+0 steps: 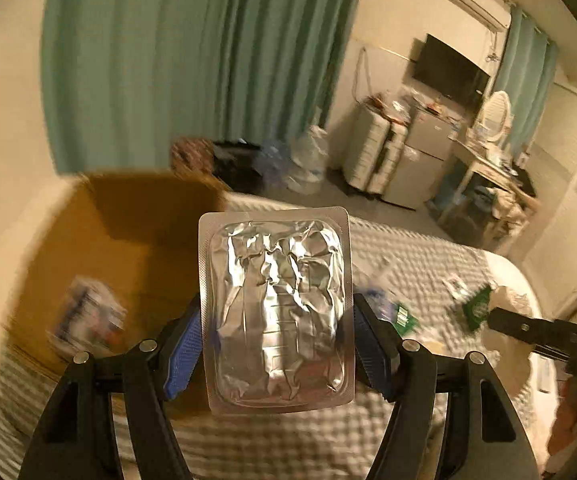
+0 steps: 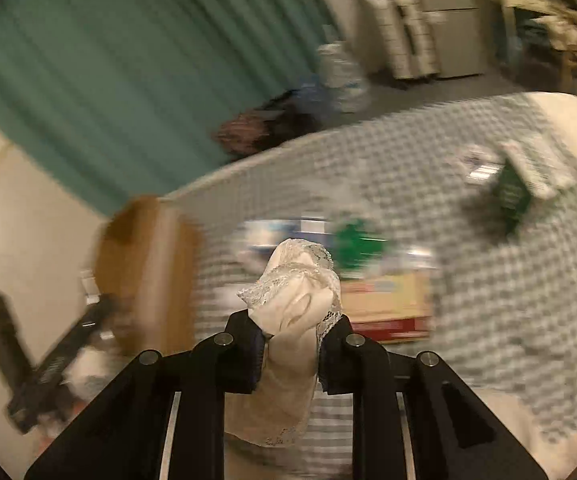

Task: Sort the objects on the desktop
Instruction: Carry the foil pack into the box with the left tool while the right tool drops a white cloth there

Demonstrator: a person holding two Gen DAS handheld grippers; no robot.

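Note:
My left gripper point(image 1: 276, 340) is shut on a silver foil blister pack point(image 1: 276, 308) and holds it upright above the checked bed cover, beside an open cardboard box point(image 1: 128, 240). A blurred packet point(image 1: 88, 320) lies inside the box. My right gripper point(image 2: 292, 344) is shut on a white lace-trimmed cloth point(image 2: 296, 296) and holds it above the bed. The right gripper also shows at the right edge of the left wrist view point(image 1: 528, 328). The left gripper shows blurred at the lower left of the right wrist view point(image 2: 48, 360).
Green packets point(image 2: 512, 192) point(image 2: 356, 240), a yellow and red box point(image 2: 388, 308) and small papers lie on the bed cover point(image 2: 488, 280). Green curtains point(image 1: 188, 60), bags, a suitcase and a cluttered desk point(image 1: 488, 168) stand beyond the bed.

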